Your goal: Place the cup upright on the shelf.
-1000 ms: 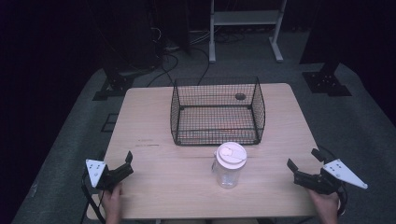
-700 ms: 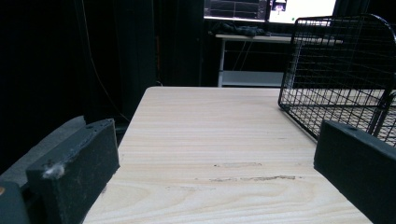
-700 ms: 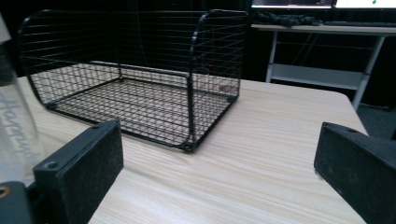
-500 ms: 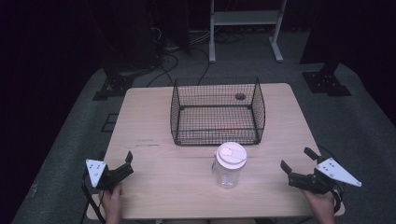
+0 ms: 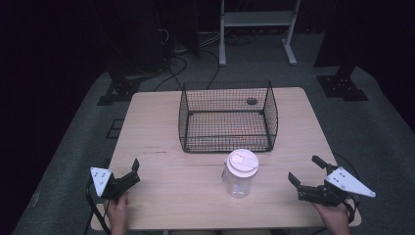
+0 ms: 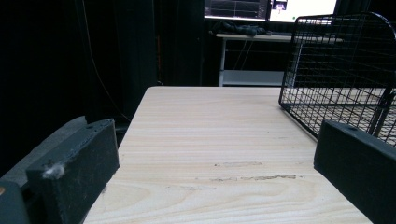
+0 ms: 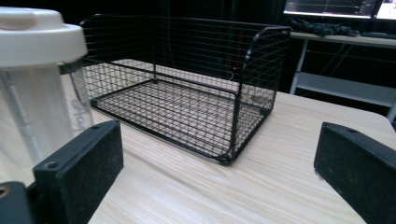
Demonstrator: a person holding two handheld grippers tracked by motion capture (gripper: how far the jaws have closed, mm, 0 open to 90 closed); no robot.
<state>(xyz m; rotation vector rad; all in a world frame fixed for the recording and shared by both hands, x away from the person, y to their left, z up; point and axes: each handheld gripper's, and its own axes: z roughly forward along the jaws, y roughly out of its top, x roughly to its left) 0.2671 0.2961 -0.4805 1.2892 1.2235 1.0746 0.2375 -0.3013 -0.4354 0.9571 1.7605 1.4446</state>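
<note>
1. The jaws of both grippers stand wide apart and hold nothing.
2. The left gripper (image 5: 128,177) rests low at the near left corner of the table (image 5: 156,127), with a hand (image 5: 117,215) behind it.
3. The right gripper (image 5: 306,171) is at the near right edge and points toward the cup (image 5: 240,172).
4. The cup is clear plastic with a white lid, upright, near the front middle of the table, between the two grippers and apart from both.
5. The basket (image 5: 228,119) of black wire stands just behind the cup, not touching it; it looks empty.
6. In the right gripper view the cup (image 7: 39,79) is beside the left jaw.
</note>
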